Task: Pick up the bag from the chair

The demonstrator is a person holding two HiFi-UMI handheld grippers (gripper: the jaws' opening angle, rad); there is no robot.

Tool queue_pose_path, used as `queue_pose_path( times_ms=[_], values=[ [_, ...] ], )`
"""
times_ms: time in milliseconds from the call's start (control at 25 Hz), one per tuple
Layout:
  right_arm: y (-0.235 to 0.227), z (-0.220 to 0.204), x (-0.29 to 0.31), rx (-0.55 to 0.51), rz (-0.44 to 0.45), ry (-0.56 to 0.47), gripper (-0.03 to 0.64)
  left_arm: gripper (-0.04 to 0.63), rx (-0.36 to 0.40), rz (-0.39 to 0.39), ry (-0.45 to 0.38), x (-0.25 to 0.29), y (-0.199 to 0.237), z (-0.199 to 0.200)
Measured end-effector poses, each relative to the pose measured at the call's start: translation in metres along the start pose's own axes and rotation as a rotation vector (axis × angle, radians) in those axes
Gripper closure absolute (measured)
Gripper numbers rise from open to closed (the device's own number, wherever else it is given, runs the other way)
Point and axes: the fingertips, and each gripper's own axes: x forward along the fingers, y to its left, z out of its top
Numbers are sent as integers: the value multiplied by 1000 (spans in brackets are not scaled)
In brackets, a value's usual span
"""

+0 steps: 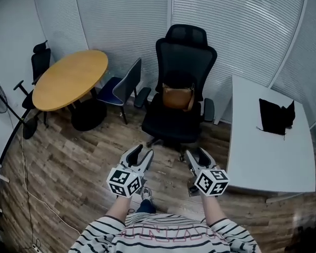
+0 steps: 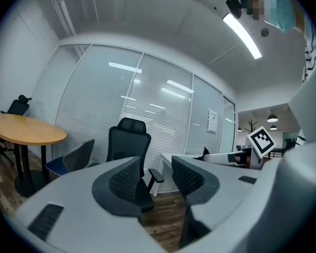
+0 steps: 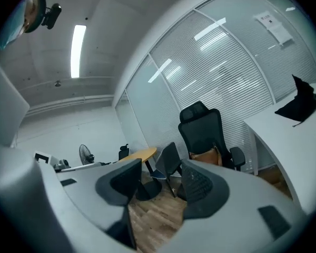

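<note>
While left gripper (image 1: 141,156) and right gripper (image 1: 198,156) gape empty, bag (image 1: 177,96) upright on chair (image 1: 184,57), width across seat

No text, label or number is readable.

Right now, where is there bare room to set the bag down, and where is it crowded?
The round table is bare. The white desk is bare nearer than the black item. The floor in front of the table is open. Crowded: between table and office chair, where a small chair stands.
</note>
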Motion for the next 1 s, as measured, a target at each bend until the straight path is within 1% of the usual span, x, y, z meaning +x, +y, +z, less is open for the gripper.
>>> queue_pose_path(
  times_ms=[40,160,400,680,840,1000],
  values=[
    [-2,1,6,1,-10,2,387,424,-8,-11,7,7,6,-1],
    [-8,6,28,7,-34,7,388,423,-19,-36,12,29,27,6],
    [-10,22,82,11,-81,3,388,423,-13,-78,27,69,78,26],
    [-11,33,155,29,-130,-15,388,423,4,-117,46,109,148,43],
    [-11,35,185,37,-164,-19,388,423,18,-148,62,126,178,50],
    [-23,36,207,44,-194,-3,388,423,0,-138,72,144,205,51]
  ],
)
